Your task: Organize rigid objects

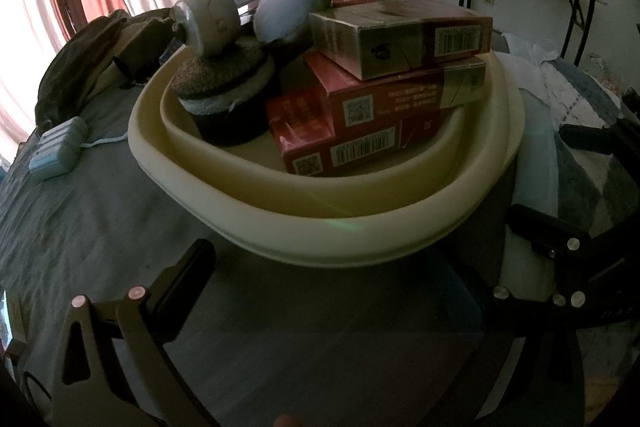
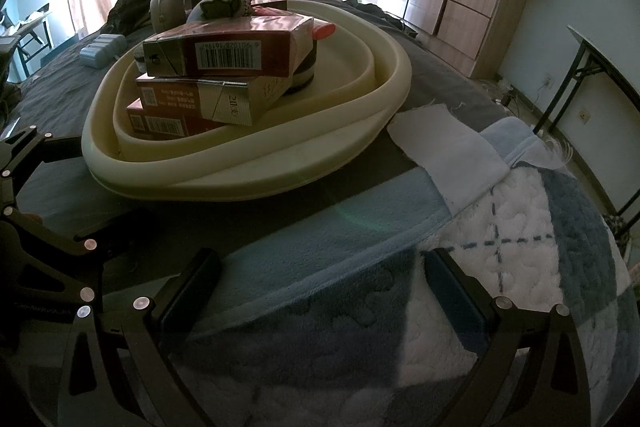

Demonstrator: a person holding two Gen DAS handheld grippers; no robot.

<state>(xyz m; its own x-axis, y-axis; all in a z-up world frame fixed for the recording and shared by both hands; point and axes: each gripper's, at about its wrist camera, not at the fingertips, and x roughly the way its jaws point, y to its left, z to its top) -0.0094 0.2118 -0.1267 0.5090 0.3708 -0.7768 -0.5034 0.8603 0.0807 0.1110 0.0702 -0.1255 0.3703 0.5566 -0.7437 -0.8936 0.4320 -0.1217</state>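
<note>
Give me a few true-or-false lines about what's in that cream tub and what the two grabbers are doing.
1. Three red boxes lie stacked in the tub. True.
2. The left gripper is shut on a box. False: it is open and empty, short of the tub.
3. The tub sits on a bed. True.
4. The right gripper holds the white cloth. False: it is open over the blanket, apart from the cloth.
5. The blue-grey case is inside the tub. False: it lies on the bed outside it.
</note>
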